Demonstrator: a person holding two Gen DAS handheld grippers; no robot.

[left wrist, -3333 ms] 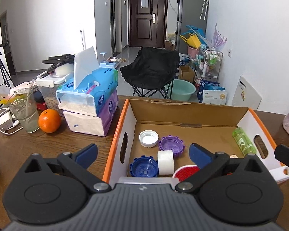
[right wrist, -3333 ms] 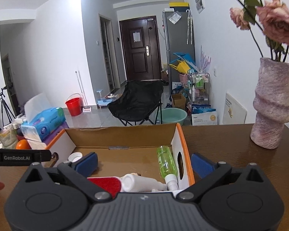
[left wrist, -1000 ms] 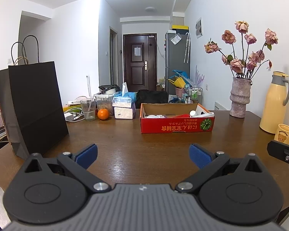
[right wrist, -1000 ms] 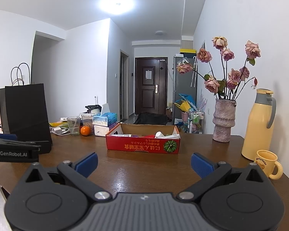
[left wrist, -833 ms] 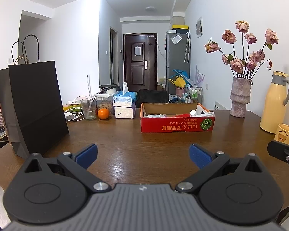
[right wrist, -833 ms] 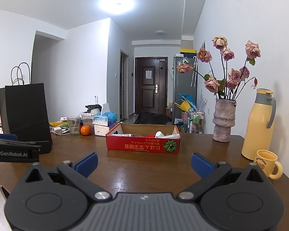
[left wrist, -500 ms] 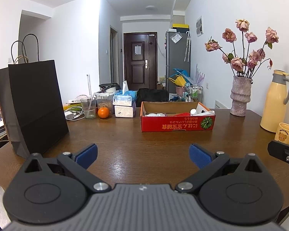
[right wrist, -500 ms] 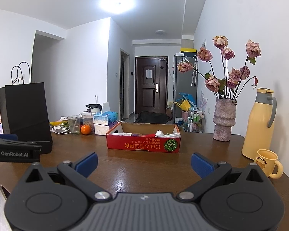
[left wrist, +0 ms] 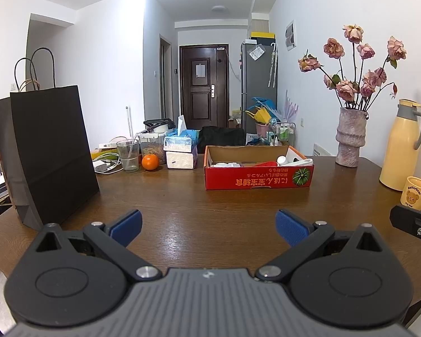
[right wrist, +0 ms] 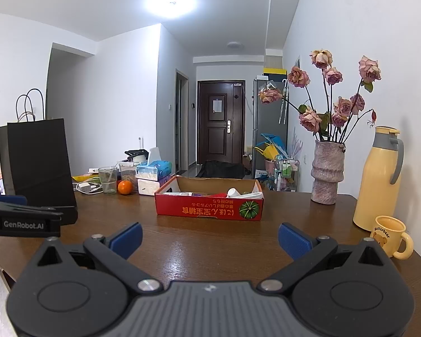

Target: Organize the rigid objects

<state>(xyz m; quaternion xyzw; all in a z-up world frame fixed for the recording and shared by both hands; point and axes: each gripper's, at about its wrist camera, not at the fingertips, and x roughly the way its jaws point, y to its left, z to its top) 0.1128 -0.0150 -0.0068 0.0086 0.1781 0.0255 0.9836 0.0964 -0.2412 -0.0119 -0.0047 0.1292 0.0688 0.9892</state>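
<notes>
A red cardboard box (left wrist: 258, 179) (right wrist: 209, 210) stands mid-table, far in front of both grippers. White, red and purple items poke above its rim; most of its contents are hidden. My left gripper (left wrist: 209, 226) is open and holds nothing, low over the near part of the wooden table (left wrist: 199, 210). My right gripper (right wrist: 210, 240) is also open with nothing between its blue pads. The left gripper's body (right wrist: 22, 219) shows at the left edge of the right wrist view.
A tall black paper bag (left wrist: 47, 151) stands at the left. Behind the box are a glass (left wrist: 127, 156), an orange (left wrist: 150, 162) and tissue packs (left wrist: 181, 151). At the right stand a vase of roses (left wrist: 350, 137), a yellow thermos (left wrist: 400, 146) and a bear mug (left wrist: 416, 193).
Since 3.3 s ago both grippers have pulled far back from over the box to the near table edge. In the last second they have barely shifted.
</notes>
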